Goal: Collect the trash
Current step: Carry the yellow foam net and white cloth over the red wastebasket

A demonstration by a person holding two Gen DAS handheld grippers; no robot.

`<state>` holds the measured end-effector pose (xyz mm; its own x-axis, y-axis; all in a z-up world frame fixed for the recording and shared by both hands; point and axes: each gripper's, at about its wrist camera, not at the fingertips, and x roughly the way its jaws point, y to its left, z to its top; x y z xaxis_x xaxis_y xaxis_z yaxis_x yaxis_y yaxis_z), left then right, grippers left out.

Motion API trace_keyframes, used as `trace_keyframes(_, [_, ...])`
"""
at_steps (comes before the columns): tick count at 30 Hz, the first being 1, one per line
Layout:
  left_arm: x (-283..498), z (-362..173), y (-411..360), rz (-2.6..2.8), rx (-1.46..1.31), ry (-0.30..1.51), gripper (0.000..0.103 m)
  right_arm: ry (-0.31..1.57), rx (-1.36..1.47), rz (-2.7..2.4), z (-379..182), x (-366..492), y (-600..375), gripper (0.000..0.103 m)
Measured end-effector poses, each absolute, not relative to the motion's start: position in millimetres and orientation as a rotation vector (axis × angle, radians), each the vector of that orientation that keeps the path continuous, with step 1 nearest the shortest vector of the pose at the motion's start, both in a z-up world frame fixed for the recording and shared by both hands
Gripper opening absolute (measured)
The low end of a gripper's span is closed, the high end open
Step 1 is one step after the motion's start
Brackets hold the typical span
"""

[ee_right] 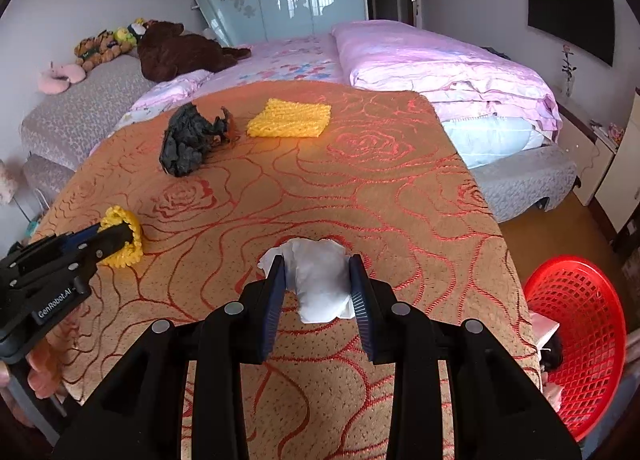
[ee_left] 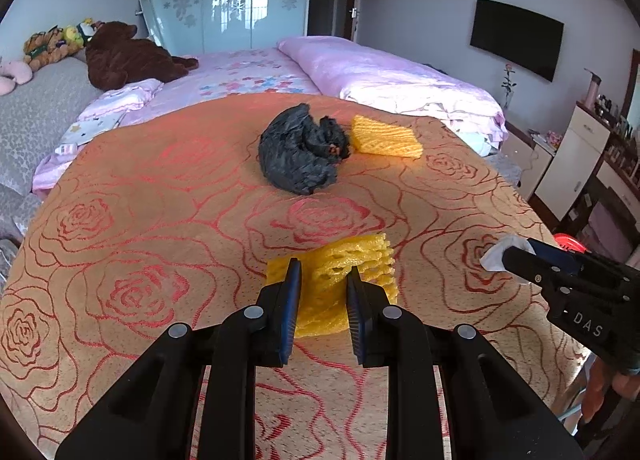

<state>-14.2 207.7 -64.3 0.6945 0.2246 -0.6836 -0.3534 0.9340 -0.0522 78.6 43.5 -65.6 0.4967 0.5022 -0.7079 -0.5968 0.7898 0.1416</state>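
The left hand-held gripper [ee_left: 324, 276] pinches yellow foam netting [ee_left: 352, 260] near the surface [ee_left: 160, 188] edge; the right hand-held gripper [ee_right: 318, 264] clasps a white tissue wad [ee_right: 320, 280]. Both grips look shallow, so either could drop short of the red basket [ee_right: 580, 340].

A: We're low over the orange rose-patterned tablecloth [ee_left: 160, 188] on the left wrist view, facing the pink bed [ee_left: 360, 72], close behind the left gripper [ee_left: 324, 280].

B: And we look the same way from the right wrist, a little further right, with the red plastic mesh basket [ee_right: 580, 340] at our lower right edge.

A: We share the crumpled black plastic bag [ee_left: 300, 152], the flat yellow foam net [ee_left: 386, 136], and the brown plush bear [ee_left: 128, 54].

B: And we catch each other: the right gripper [ee_left: 516, 258] there, the left gripper [ee_right: 120, 236] here.
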Motion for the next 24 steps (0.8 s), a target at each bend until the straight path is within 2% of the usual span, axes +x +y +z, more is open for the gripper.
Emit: trace_keyframes(24, [5,-29,179,0.248,-0.142,0.69,0.021,0.692,-0.049,0.612,-12,85,-8,0.032])
